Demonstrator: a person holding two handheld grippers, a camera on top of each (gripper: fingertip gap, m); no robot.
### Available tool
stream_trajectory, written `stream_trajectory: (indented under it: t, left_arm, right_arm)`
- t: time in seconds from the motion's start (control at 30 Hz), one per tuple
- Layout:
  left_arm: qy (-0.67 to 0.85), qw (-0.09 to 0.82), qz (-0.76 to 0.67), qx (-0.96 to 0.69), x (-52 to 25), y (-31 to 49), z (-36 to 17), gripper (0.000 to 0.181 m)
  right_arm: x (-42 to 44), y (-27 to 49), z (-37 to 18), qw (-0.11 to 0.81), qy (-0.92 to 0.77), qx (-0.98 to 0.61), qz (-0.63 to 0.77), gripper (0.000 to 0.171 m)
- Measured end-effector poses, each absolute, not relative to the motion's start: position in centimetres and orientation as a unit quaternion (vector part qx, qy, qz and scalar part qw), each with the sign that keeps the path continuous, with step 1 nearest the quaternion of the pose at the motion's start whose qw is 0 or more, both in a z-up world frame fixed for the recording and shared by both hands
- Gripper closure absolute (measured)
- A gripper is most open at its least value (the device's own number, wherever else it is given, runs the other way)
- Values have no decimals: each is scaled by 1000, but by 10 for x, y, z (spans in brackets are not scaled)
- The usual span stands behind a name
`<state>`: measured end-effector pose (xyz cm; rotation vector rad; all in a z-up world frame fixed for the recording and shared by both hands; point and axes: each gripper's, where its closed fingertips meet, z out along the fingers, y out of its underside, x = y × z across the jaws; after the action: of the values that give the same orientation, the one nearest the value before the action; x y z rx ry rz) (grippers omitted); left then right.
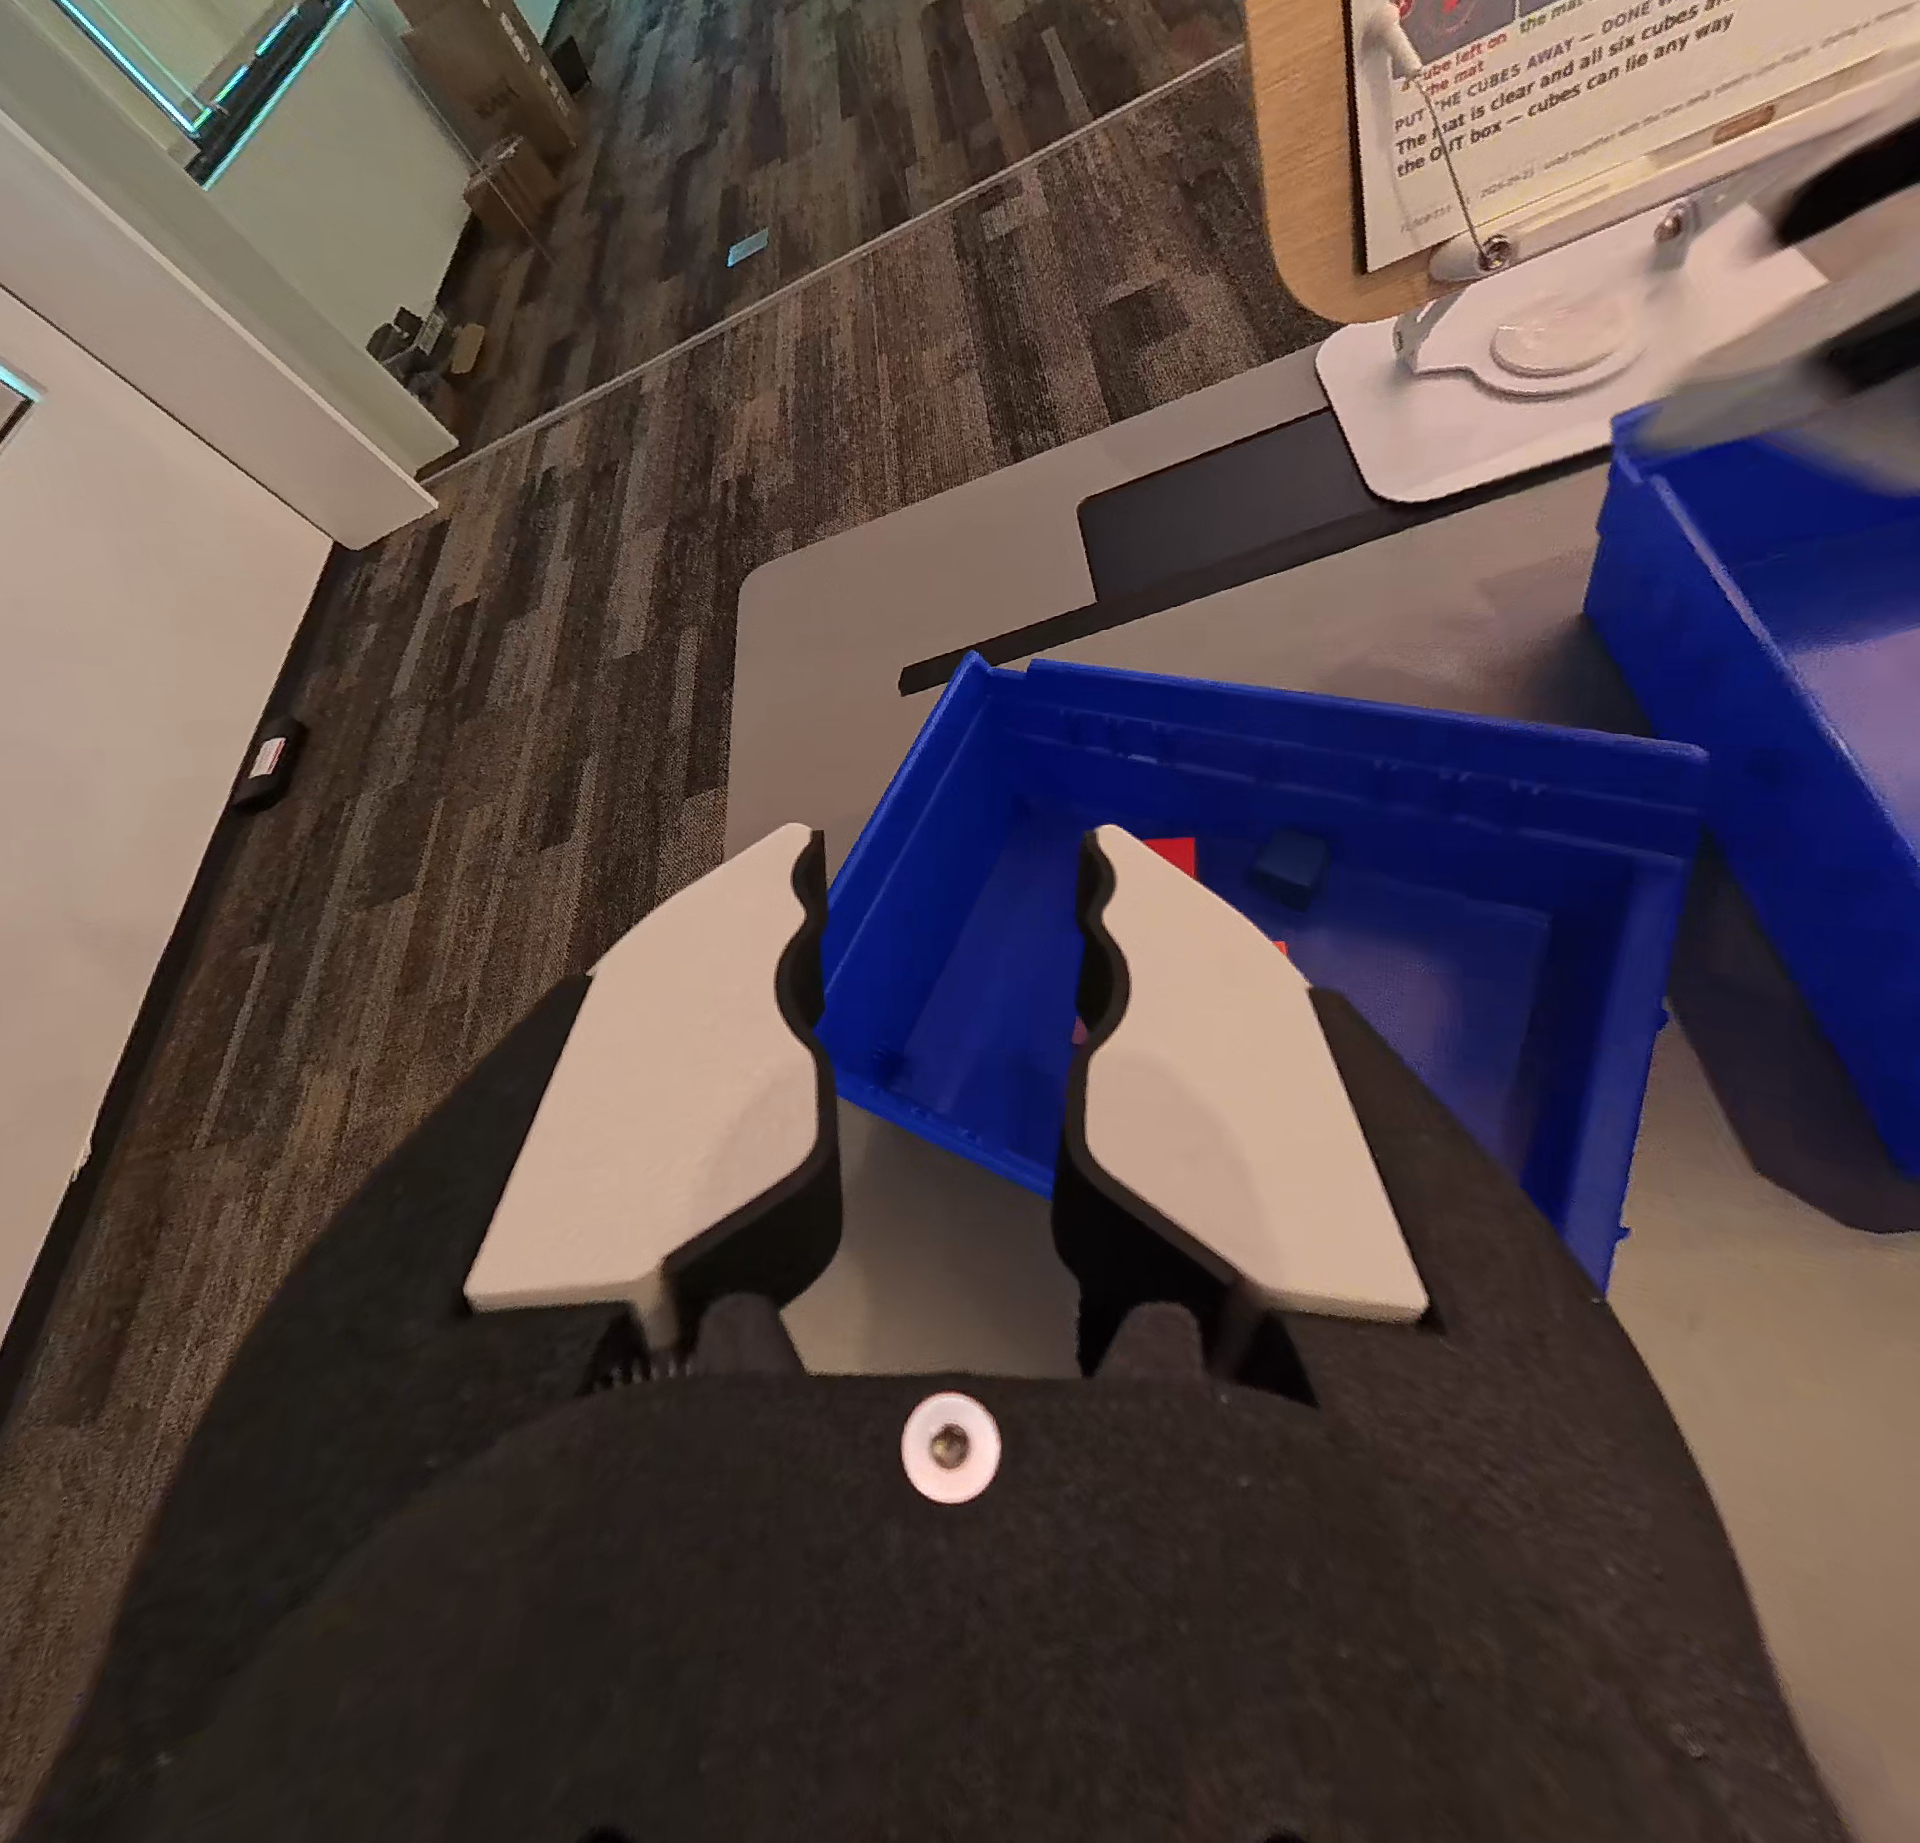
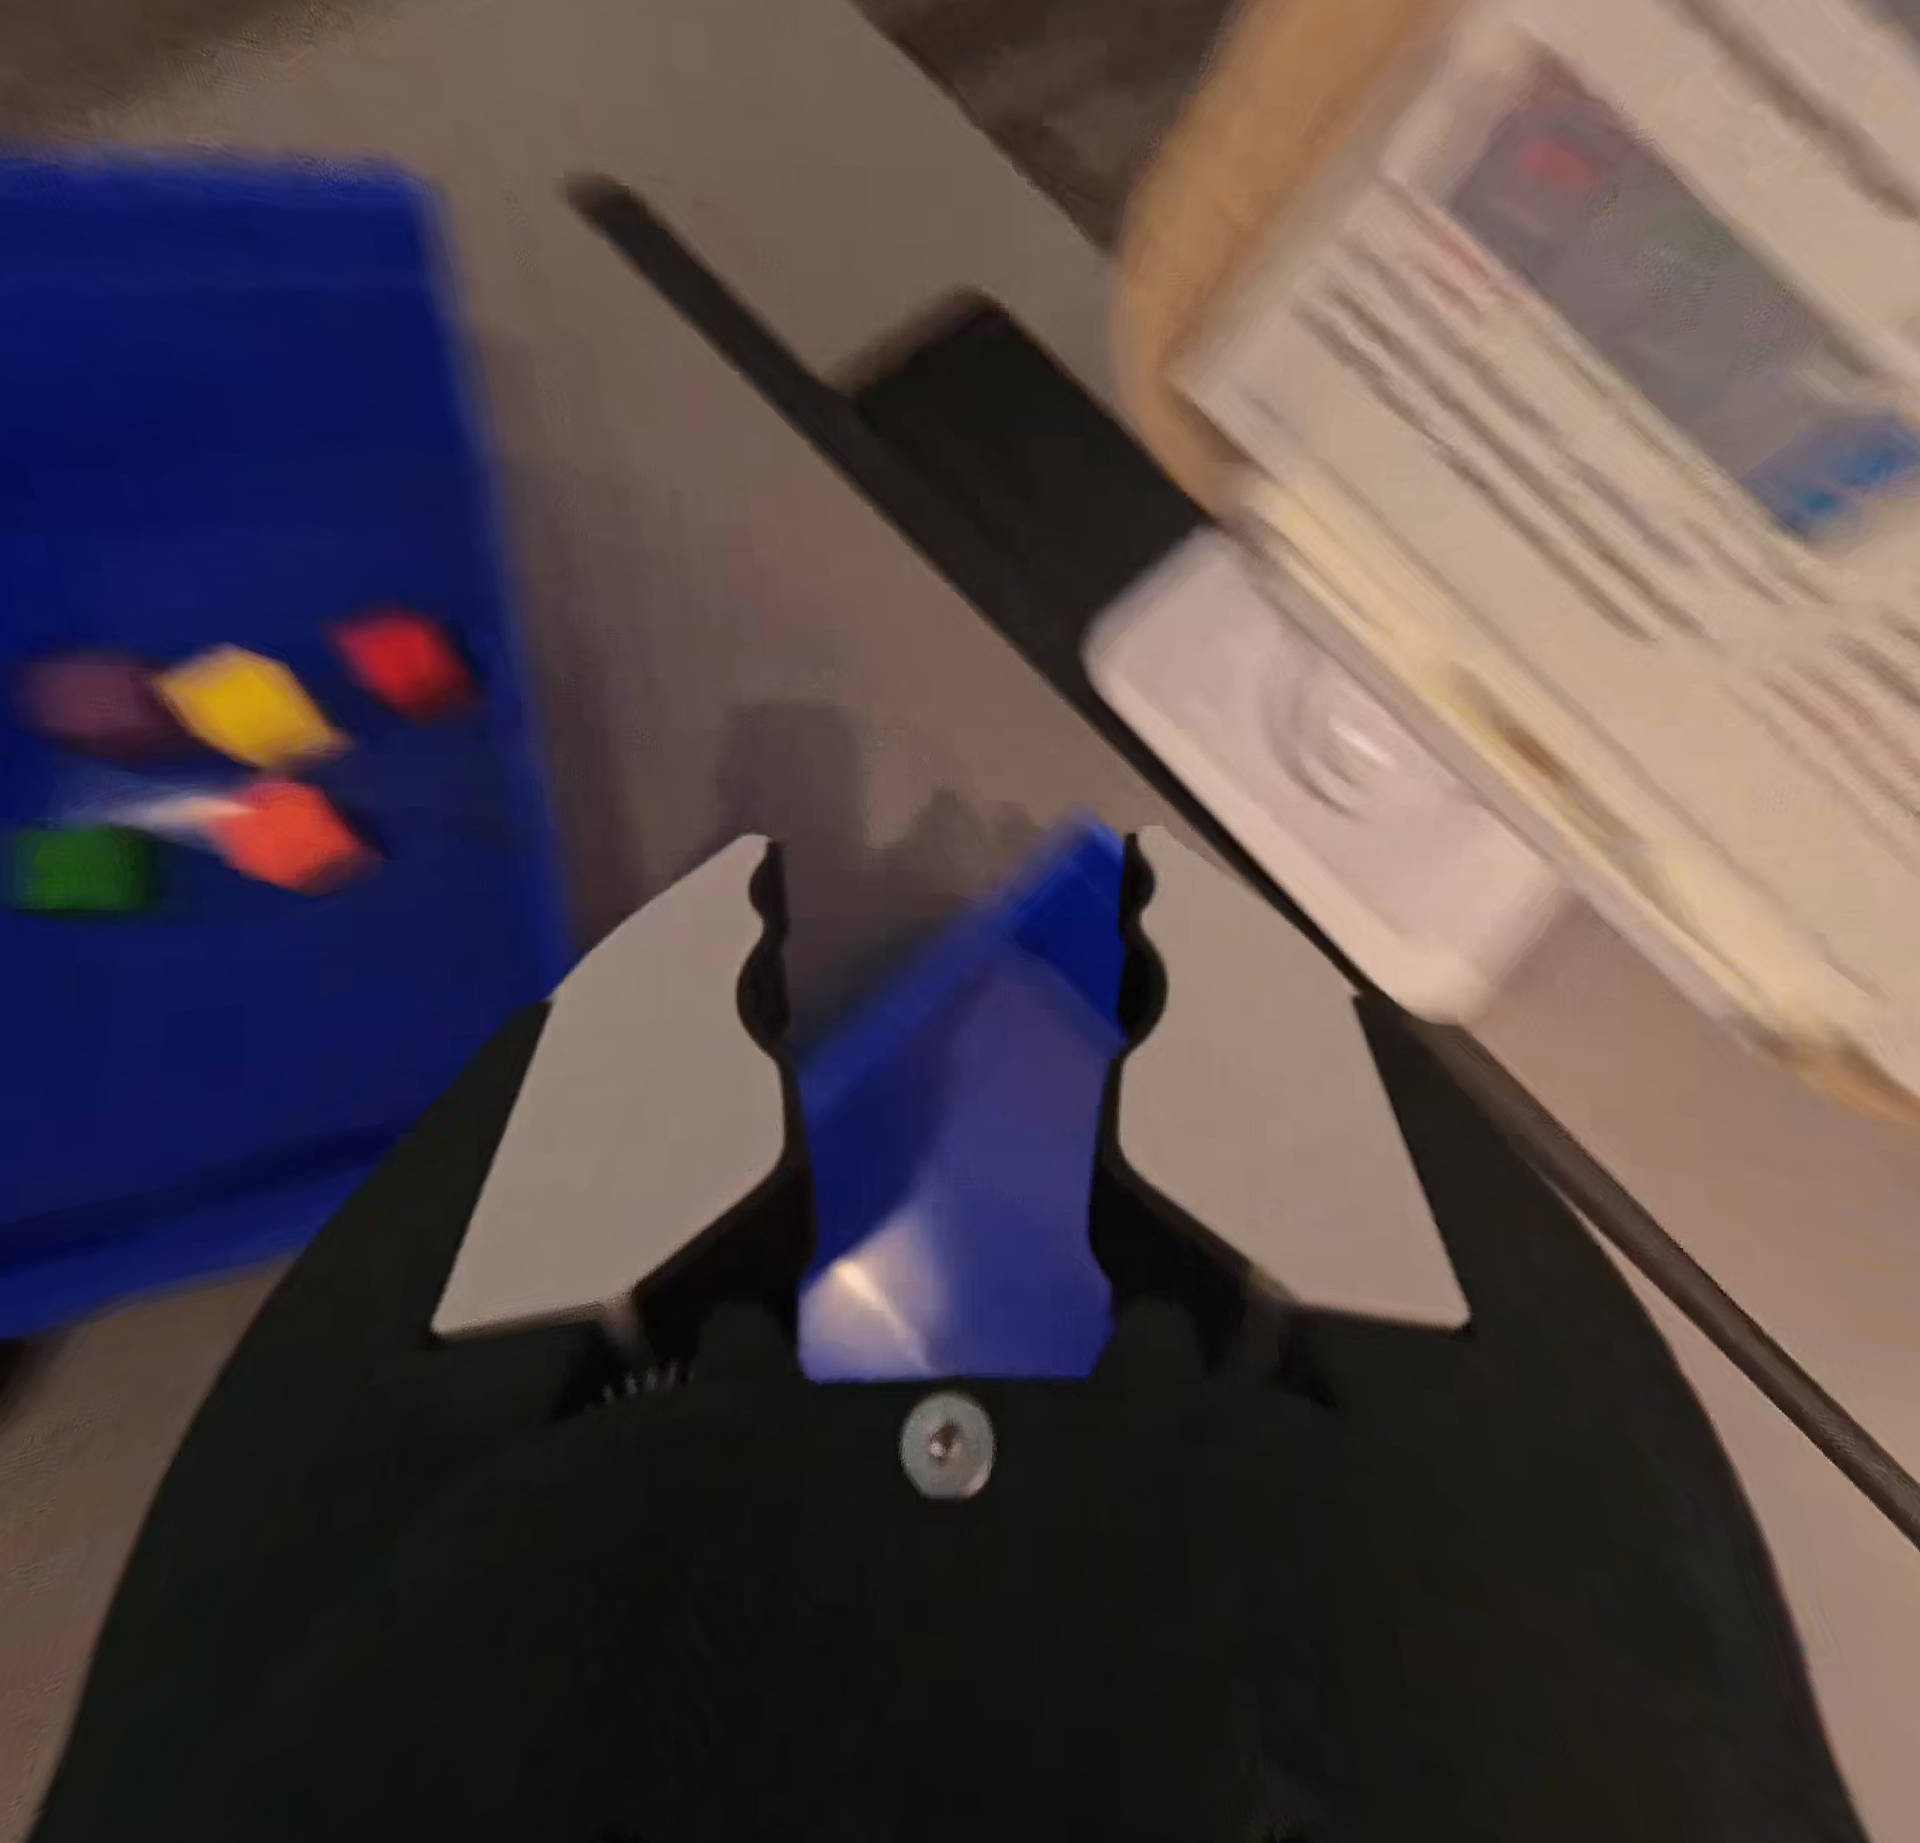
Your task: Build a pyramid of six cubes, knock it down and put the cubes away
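My left gripper [image 1: 951, 843] is open and empty, hovering over the near left rim of a blue bin [image 1: 1351, 728]. Inside the bin I see a red cube [image 1: 1169, 853] and a dark blue cube [image 1: 1288, 863]; my fingers hide the others. The blurred right wrist view shows the same bin [image 2: 260, 391] at the left with a yellow cube [image 2: 244, 702], a red cube [image 2: 400, 661], an orange cube [image 2: 291, 832], a green cube [image 2: 78, 868] and a purple cube [image 2: 88, 697]. My right gripper [image 2: 951, 848] is open, above a corner of a second blue bin [image 2: 966, 1118].
The second blue bin [image 1: 1787, 754] stands right of the first on the grey table [image 1: 831, 650]. A black mat [image 1: 1195, 536] lies behind them. An instruction sheet [image 1: 1558, 79] on a white stand [image 1: 1507, 370] is at the back. Carpet floor lies beyond the table's left edge. Between my right fingertips and the orange cube [image 2: 291, 832] there is roughly 20 centimeters.
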<state>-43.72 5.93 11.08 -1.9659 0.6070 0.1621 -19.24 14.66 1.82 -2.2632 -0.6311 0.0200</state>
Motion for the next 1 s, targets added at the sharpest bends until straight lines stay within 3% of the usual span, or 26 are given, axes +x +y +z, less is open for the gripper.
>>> stream_trajectory:
  t: [0.07,0.13,0.23,0.3,0.4,0.47,0.6,1.0]
  left_arm:
    - [254,511,68,-818,-436,58,110,134]
    - [255,509,68,-820,-435,57,109,133]
    - [258,504,75,-821,-431,57,108,132]
    - [266,499,80,-821,-427,57,106,132]
    - [281,491,88,-820,-418,56,103,131]
    - [288,487,94,-819,-413,56,101,131]
    - [313,472,109,-817,-400,54,95,130]
    - [340,452,117,-816,-387,54,87,128]
  right_arm:
    - [-98,123,16,363,-193,-903,-126,98]
    - [-29,93,-3,329,-120,-924,-150,95]
    - [11,45,-61,225,-42,-973,-34,97]
    - [6,27,-86,195,-40,-978,59,121]
    - [-14,14,-106,163,-14,-972,170,123]
    - [-25,6,-115,113,-29,-973,198,137]
    - [10,14,-119,95,-56,-989,103,161]
    - [172,-23,-120,112,51,-987,105,164]
